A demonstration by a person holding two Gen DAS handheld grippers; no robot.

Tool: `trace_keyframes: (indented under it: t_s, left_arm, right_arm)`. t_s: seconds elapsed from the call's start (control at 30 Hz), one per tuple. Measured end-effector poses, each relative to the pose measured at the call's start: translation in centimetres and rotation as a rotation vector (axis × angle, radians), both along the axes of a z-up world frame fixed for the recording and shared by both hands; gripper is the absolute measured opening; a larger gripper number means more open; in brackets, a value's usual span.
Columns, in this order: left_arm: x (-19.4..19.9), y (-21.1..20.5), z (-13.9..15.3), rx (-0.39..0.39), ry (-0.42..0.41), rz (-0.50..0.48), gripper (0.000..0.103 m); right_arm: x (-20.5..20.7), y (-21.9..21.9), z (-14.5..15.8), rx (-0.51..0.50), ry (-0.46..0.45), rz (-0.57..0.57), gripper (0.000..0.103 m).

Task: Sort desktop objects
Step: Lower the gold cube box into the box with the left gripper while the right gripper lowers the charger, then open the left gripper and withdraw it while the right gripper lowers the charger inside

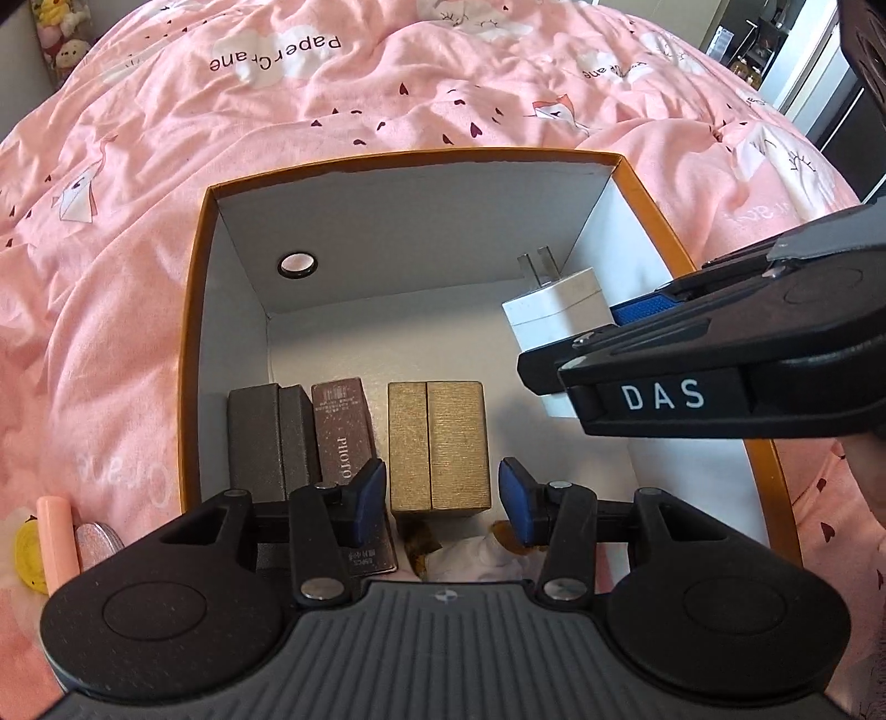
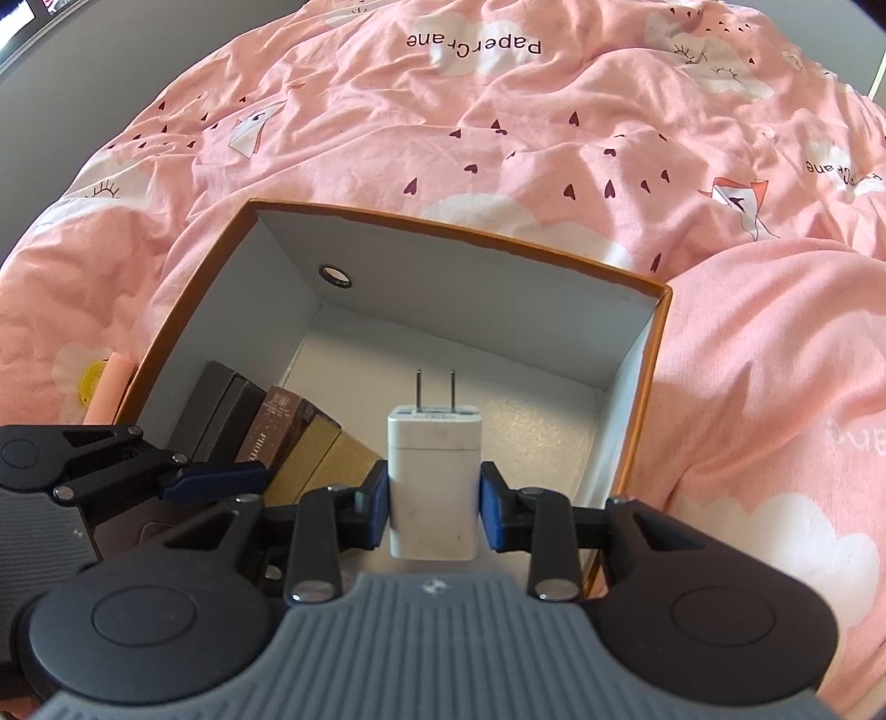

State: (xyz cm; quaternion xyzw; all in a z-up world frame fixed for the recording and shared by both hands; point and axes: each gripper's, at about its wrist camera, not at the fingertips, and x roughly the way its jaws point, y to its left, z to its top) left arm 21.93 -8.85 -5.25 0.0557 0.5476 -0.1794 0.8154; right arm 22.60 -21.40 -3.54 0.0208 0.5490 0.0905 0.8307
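An orange-rimmed cardboard box (image 1: 415, 160) with white walls lies on a pink quilt. Against its near left wall stand a dark grey case (image 1: 266, 437), a brown cosmetics carton (image 1: 343, 432) and a gold case (image 1: 437, 443). My left gripper (image 1: 441, 498) hangs open over the gold case, its blue pads just clear of both sides. My right gripper (image 2: 432, 498) is shut on a white plug charger (image 2: 433, 482), prongs pointing away, held above the box's right half (image 2: 554, 432). In the left wrist view the same charger (image 1: 554, 310) shows between the right gripper's fingers (image 1: 642, 307).
Outside the box's left wall lie a pink tube (image 1: 55, 537), a yellow round item (image 1: 27, 554) and a glittery piece (image 1: 97, 540). The rumpled quilt (image 1: 387, 83) surrounds the box. A finger hole (image 1: 298, 265) pierces the far wall. Soft toys (image 1: 61, 33) sit far left.
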Motion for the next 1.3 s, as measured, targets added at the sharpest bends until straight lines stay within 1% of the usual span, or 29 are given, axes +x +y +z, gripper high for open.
trace_keyframes:
  t_s: [0.07,0.17,0.27,0.37,0.5,0.6,0.7,0.8,0.9,1.0,1.03,1.17,1.23,1.3]
  left_arm:
    - [0.0,0.3,0.1,-0.007,0.006,-0.005,0.052]
    - [-0.4,1.3,1.0,-0.062,0.002,-0.021,0.052]
    - [-1.1,2.9,2.5,-0.111,-0.036,-0.014,0.052]
    - [-1.6,5.4,4.0,-0.143,-0.093,0.033,0.052]
    - [-1.9,9.0,5.1,-0.183,-0.145,0.145,0.052]
    - [-2.0,11.1,5.2,-0.191,-0.176,0.214,0.052]
    - [-1.9,13.2,5.0,-0.235,-0.171,0.265,0.052]
    - [-2.0,14.5,4.6,-0.260,-0.171,0.284,0.052]
    - [-2.3,15.4,4.1,-0.279,-0.160,0.298,0.052]
    - [-2.4,16.1,3.7,-0.296,-0.154,0.308,0.052]
    - [-2.4,16.3,3.7,-0.301,-0.153,0.310,0.052]
    - [-2.5,16.8,3.4,-0.321,-0.150,0.314,0.052]
    - [-2.5,16.9,3.4,-0.327,-0.148,0.314,0.052]
    - [-2.5,17.1,3.2,-0.330,-0.145,0.316,0.052]
  right_arm:
    - [0.0,0.0,0.0,0.004,-0.002,-0.007,0.035]
    - [0.0,-0.1,0.2,0.024,-0.003,-0.024,0.035]
    - [-0.1,0.0,0.3,0.027,-0.001,-0.055,0.035]
    - [-0.5,0.7,0.2,-0.010,-0.014,-0.087,0.035]
    - [-1.2,1.4,-0.2,-0.033,-0.033,-0.134,0.035]
    - [-1.5,2.0,-0.2,-0.053,-0.053,-0.158,0.035]
    - [-1.5,2.6,-0.4,-0.048,-0.054,-0.182,0.035]
    - [-1.3,2.9,-0.5,-0.081,-0.076,-0.225,0.035]
    - [-1.0,2.6,-0.7,-0.076,-0.078,-0.280,0.035]
    - [-0.8,3.3,-1.3,-0.149,-0.086,-0.285,0.035]
    - [-0.7,3.4,-1.5,-0.156,-0.082,-0.281,0.035]
    - [-0.4,3.9,-2.4,-0.148,-0.059,-0.258,0.035]
    - [-0.5,4.1,-2.7,-0.098,-0.049,-0.234,0.035]
    - [-0.5,4.0,-2.8,-0.089,-0.033,-0.239,0.035]
